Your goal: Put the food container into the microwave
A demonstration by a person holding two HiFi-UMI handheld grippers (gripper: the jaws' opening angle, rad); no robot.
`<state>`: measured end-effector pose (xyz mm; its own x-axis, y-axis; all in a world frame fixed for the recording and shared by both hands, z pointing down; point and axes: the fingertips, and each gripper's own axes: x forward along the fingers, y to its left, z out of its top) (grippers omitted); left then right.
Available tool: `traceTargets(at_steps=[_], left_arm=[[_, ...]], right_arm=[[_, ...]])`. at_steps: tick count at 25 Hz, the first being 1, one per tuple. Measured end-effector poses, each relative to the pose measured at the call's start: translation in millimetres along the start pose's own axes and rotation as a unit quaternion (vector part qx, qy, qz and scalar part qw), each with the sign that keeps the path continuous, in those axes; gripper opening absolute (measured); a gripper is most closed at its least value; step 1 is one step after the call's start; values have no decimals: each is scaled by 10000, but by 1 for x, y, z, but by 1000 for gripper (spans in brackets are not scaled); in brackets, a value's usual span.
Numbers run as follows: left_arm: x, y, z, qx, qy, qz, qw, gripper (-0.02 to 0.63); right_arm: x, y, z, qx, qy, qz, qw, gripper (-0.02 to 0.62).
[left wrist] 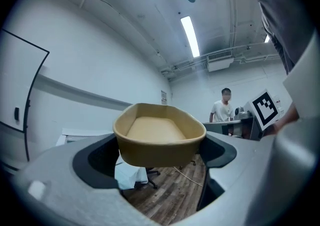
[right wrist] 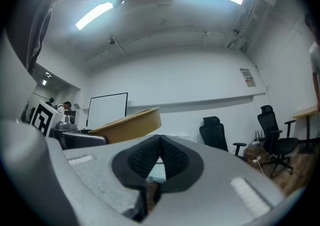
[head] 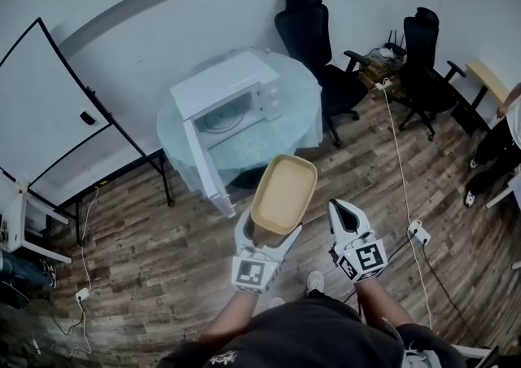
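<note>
A tan oval food container (head: 283,193) hangs in the air, empty, with my left gripper (head: 267,234) shut on its near end. In the left gripper view the container (left wrist: 160,139) fills the gap between the two jaws of that gripper (left wrist: 161,159). Ahead stands a white microwave (head: 230,100) with its door (head: 207,171) swung open, on a round glass table (head: 305,118). My right gripper (head: 343,210) hovers just right of the container, shut and holding nothing; its black pads (right wrist: 150,157) meet in the right gripper view, where the container (right wrist: 129,125) shows at the left.
Two black office chairs (head: 313,37) (head: 423,61) stand behind and right of the table. A whiteboard on a stand (head: 49,114) is at the left. Cables and a power strip (head: 418,233) lie on the wood floor. A person (left wrist: 223,106) stands in the background.
</note>
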<state>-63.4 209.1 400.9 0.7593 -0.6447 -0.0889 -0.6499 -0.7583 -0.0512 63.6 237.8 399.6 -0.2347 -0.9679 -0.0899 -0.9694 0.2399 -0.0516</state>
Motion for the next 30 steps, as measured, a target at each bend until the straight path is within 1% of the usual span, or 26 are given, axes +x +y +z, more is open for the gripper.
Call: traceTargets(at_steps=[3, 7, 16, 22, 30], left_arm=[[19, -2, 3, 48, -55, 149, 9999, 505], [41, 2, 13, -28, -176, 439, 9989, 505], [79, 11, 4, -14, 35, 1002, 9950, 505], [92, 18, -4, -107, 166, 1314, 9911, 505], [109, 37, -22, -341, 282, 1468, 9882, 505]], right_arm=[[9, -19, 2, -6, -56, 149, 9999, 2], [22, -44, 3, 19, -69, 343, 9994, 2], [47, -92, -4, 193, -67, 738, 9971, 0], [60, -103, -9, 272, -47, 1048, 9941, 0], [85, -109, -21, 353, 31, 1181, 9924, 2]])
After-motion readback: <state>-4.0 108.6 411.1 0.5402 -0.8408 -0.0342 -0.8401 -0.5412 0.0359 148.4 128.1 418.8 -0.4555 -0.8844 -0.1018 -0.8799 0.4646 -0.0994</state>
